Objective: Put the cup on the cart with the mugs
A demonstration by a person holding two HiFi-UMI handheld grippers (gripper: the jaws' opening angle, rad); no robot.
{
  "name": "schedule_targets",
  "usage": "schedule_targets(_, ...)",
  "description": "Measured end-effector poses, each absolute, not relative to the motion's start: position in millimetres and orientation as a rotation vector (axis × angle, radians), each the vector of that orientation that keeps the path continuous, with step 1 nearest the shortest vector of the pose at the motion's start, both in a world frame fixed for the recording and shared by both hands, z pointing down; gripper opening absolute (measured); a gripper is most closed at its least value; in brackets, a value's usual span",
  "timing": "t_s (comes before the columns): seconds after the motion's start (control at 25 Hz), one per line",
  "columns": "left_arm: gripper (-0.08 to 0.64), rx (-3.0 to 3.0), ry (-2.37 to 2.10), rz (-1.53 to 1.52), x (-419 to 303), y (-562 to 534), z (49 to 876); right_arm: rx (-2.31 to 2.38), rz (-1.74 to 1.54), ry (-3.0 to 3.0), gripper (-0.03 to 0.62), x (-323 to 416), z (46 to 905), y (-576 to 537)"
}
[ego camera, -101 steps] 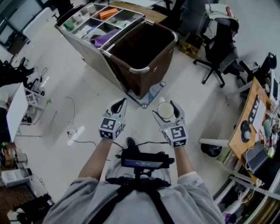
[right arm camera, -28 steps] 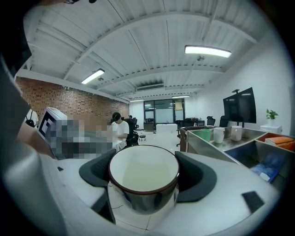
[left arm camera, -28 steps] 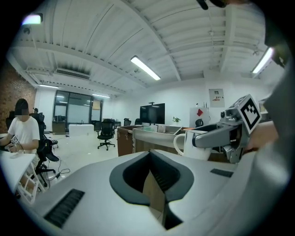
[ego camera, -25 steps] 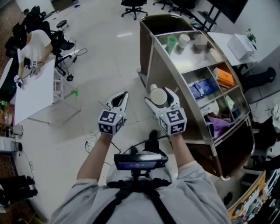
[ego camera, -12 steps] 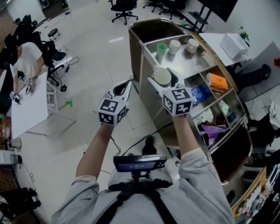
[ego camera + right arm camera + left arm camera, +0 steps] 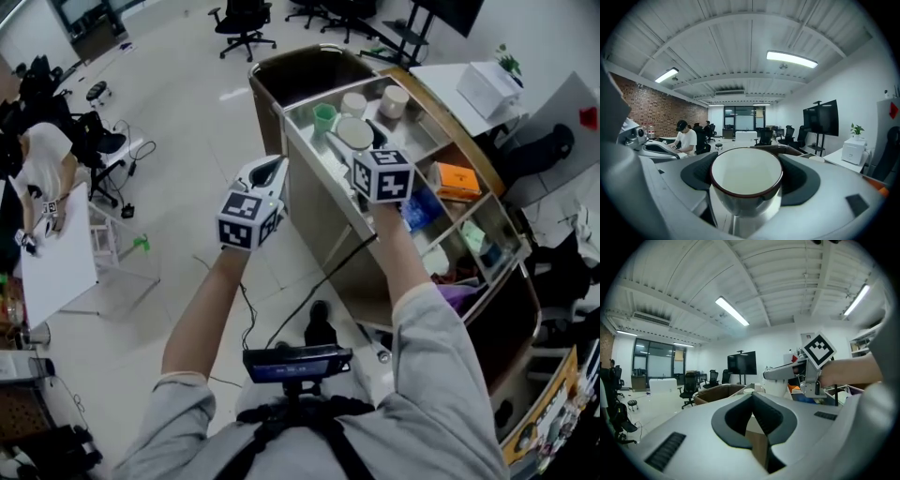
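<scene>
A white cup with a dark rim (image 6: 352,131) (image 6: 746,180) sits upright between the jaws of my right gripper (image 6: 356,139) (image 6: 746,164), which is shut on it. It hangs over the top tray (image 6: 419,133) of the steel cart, just short of a green cup (image 6: 323,116) and two white mugs (image 6: 353,101) (image 6: 395,98) standing there. My left gripper (image 6: 270,169) (image 6: 751,397) is shut and holds nothing. It is raised beside the cart's near wall, left of the right gripper.
A brown bin (image 6: 300,73) forms the cart's far end. Lower compartments hold an orange pack (image 6: 458,178), blue items and purple cloth. A person sits at a white table (image 6: 58,262) on the left. Office chairs (image 6: 242,17) stand beyond, and a cable runs across the floor.
The cart has come closer and the right gripper has carried the cup forward over its top tray. The left gripper rose and moved forward beside it, still shut.
</scene>
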State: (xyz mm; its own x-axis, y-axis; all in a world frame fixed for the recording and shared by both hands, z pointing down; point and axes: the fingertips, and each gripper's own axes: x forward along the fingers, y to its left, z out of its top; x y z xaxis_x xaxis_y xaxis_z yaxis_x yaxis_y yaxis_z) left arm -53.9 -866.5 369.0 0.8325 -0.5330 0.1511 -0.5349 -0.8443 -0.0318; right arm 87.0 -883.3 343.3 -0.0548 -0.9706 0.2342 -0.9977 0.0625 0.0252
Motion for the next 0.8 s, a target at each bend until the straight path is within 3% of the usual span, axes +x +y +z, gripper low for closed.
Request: schedule_targets(0.8, 0.006, 2.954, -0.863, 0.287, 10.2, -930.6, 398.8, 1.986, 0.423, -2.004, 0.408, 162.4, 423.7, -975.5)
